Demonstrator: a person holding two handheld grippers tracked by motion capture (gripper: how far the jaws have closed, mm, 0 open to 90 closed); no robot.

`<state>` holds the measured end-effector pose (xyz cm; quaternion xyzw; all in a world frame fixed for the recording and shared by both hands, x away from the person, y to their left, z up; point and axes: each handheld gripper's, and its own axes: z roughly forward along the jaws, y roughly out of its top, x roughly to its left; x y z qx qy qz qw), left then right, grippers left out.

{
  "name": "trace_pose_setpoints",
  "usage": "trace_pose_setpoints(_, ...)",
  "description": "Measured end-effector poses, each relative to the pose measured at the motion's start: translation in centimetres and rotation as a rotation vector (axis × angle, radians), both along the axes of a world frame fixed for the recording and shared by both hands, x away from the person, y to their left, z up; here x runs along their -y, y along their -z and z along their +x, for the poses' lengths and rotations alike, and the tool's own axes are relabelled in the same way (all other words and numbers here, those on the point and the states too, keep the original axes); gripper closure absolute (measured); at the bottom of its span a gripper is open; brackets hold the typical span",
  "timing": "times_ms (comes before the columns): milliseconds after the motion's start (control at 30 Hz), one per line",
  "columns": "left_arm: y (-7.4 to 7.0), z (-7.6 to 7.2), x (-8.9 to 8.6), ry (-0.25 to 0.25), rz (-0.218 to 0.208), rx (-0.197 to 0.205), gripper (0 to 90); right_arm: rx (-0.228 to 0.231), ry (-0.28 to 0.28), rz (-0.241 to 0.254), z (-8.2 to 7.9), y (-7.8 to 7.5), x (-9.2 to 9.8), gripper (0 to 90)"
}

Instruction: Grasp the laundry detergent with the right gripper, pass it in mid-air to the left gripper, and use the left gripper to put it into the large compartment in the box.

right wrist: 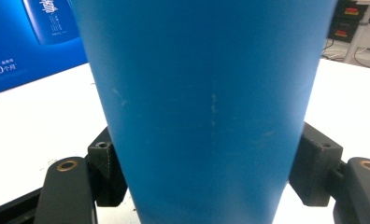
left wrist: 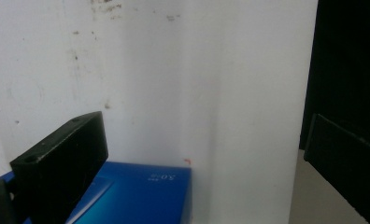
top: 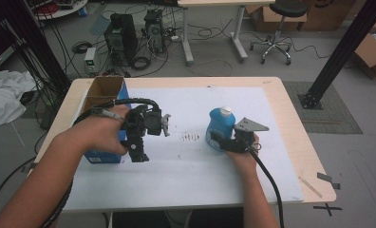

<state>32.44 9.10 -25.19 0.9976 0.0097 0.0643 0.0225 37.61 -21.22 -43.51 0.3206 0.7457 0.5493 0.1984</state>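
Right tongs [top: 218,140] clamped low on the blue bottle [top: 220,126]; in the right gripper view both pads press its flanks, one pad [right wrist: 109,175] on each side. No earlier frame, so nothing on how they got there. Left tongs [top: 137,151] released, jaws standing wide with nothing between, hovering at the near end of the blue carton [top: 103,156] by the worktop's [top: 276,102] left edge.

Bottle stands upright with white cap [top: 226,111] on, right of the worktop's middle, well apart from the carton.

Handling, judged: smooth plastic, likely slippery; walls may flex under squeeze. Body widens upward from the grip, so it should not slide down through the pads. Weight unknown, contents hidden. A low hold risks tipping on a lift; mid-body looks safer.
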Motion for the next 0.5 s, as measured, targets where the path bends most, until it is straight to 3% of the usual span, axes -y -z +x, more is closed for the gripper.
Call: trace_pose_setpoints(500,0.17,0.09,0.19,-0.003,0.005,-0.005,0.1,0.005,-0.034,0.022,-0.01,0.16,-0.04,37.6)
